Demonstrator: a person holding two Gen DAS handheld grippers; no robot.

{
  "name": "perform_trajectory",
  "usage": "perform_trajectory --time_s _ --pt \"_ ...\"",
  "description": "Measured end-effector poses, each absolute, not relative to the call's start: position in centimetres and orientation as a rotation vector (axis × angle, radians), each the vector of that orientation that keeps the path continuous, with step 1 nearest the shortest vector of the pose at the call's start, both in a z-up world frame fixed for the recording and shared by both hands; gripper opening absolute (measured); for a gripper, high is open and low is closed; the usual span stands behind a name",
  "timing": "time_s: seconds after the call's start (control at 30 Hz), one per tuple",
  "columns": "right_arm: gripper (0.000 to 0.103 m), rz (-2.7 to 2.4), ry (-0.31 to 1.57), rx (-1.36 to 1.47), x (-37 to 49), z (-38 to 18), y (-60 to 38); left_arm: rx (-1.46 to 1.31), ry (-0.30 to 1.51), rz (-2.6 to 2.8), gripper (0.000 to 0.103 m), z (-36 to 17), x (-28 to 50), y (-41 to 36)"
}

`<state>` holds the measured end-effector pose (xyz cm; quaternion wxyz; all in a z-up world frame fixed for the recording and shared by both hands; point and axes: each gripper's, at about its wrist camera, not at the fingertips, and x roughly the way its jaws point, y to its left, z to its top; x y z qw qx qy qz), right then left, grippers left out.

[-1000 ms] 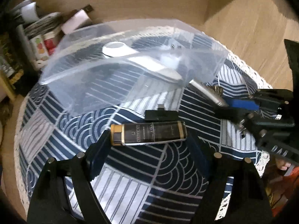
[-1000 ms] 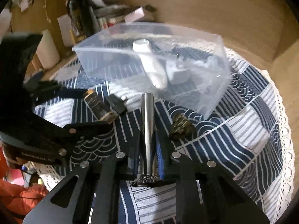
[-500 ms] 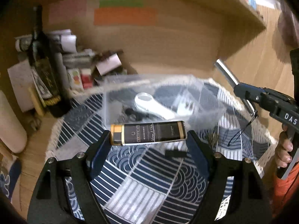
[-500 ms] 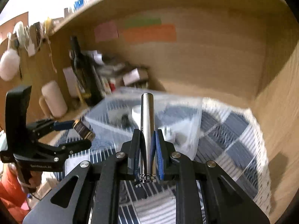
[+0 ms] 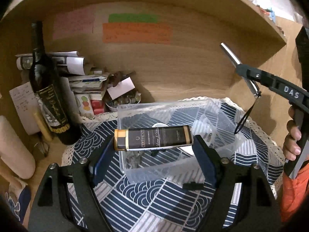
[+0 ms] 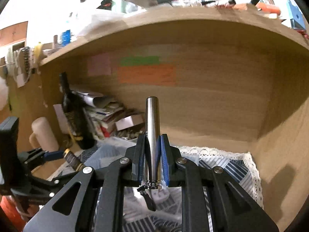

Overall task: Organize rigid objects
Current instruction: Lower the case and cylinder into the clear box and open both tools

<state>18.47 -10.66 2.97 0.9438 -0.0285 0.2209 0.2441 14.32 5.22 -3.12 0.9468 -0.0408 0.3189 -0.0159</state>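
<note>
My left gripper [image 5: 153,147] is shut on a black and gold tube [image 5: 153,138], held crosswise in the air in front of a clear plastic bin [image 5: 173,135]. The bin stands on the blue patterned cloth [image 5: 154,199] and holds a white device and small items. My right gripper [image 6: 151,154] is shut on a silver metal cylinder [image 6: 152,127], raised high and pointing up; a black cord loop hangs from its base. In the left wrist view the right gripper [image 5: 245,71] with the cylinder [image 5: 229,54] is above the bin's right side. The left gripper also shows in the right wrist view [image 6: 58,154].
A dark wine bottle [image 5: 48,89] stands at the back left beside stacked papers and boxes [image 5: 87,81]. A small black piece [image 5: 193,186] lies on the cloth in front of the bin. Wooden walls and a shelf enclose the table.
Both grippers lifted their objects off the cloth. The left one raised the tube in front of the bin. The right one raised the cylinder high and tilted up.
</note>
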Motion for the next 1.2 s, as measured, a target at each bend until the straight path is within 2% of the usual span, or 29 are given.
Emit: perform_trajectory --time_s 0.33,0.57,1.0,1.17,1.2 --pt "0.014 0.424 0.652 -0.145 22.6 -3.7 -10.0 -0.03 0.769 -0.059 0.08 -7.0 19.2 4.4" --pt "0.014 0.41 0.752 -0.212 23.4 -6.4 -9.8 -0.013 0.812 -0.081 0.08 -8.5 20.3 3.6" --pt "0.015 0.386 0.806 -0.205 23.7 -7.5 -10.0 -0.026 0.841 -0.09 0.081 -8.8 20.9 3.4" --pt "0.023 0.393 0.776 -0.16 22.7 -6.4 -10.7 -0.022 0.82 -0.088 0.083 -7.7 19.7 3.1" --pt "0.024 0.394 0.765 -0.156 22.4 -6.1 -10.9 -0.017 0.808 -0.083 0.085 -7.4 19.4 3.0"
